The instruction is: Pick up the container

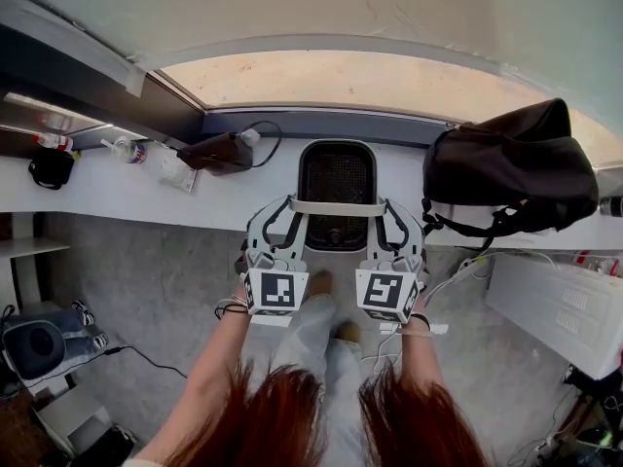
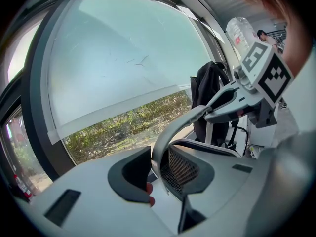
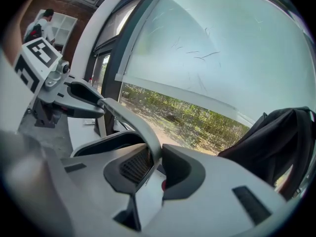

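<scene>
The container (image 1: 336, 175) is a white bin with a black mesh inside and a white hoop handle (image 1: 337, 206), over the white ledge (image 1: 127, 197) below the window. In the head view my left gripper (image 1: 290, 208) and right gripper (image 1: 384, 208) sit side by side at the handle's two ends. The handle (image 2: 170, 132) runs between the left gripper's (image 2: 160, 169) jaws, which are shut on it, with mesh (image 2: 181, 171) just behind. Likewise the handle (image 3: 134, 125) passes between the right gripper's (image 3: 155, 169) jaws, shut on it. I cannot tell whether the bin rests on the ledge.
A black backpack (image 1: 511, 168) lies on the ledge right of the bin. Left of it are a black device with a cable (image 1: 219, 152) and small bottles (image 1: 125, 150). A white unit (image 1: 560, 305) stands low at the right. The person's legs are below the grippers.
</scene>
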